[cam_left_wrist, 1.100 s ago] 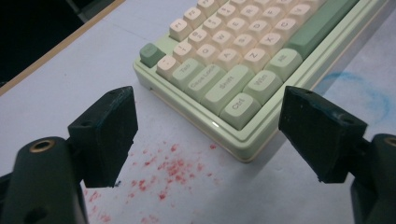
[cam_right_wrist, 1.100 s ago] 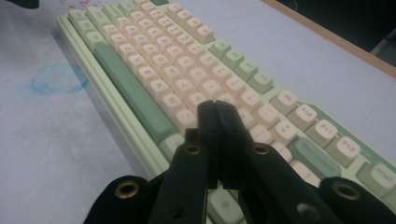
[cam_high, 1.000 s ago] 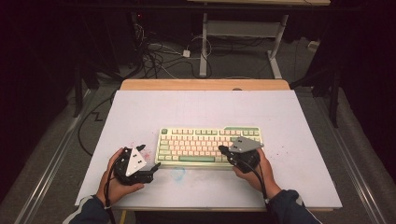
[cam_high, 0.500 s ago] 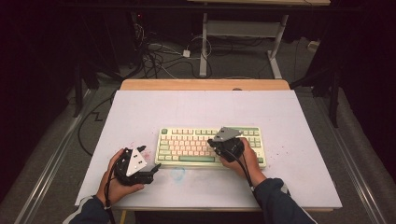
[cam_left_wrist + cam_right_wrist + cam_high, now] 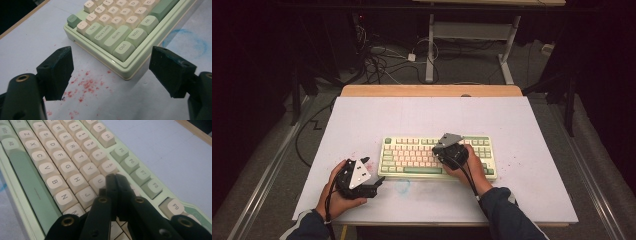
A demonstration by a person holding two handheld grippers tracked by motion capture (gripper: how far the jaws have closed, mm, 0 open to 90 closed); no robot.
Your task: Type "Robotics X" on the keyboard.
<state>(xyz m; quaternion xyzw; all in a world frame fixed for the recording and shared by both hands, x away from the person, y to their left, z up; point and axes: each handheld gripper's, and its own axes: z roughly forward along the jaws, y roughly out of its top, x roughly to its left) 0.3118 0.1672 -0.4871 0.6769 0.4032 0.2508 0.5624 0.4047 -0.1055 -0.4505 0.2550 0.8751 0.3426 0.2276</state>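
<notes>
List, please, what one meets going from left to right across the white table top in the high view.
Left gripper with open jaws, then a faint blue ring mark, then the keyboard, and the shut right gripper over the keyboard's right half.

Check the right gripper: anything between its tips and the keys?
Nothing visible. The right gripper, jaws shut with nothing held, points straight at the keyboard; its tips sit over the keys just past the U key, no object between. Whether they touch, I can't tell.
</notes>
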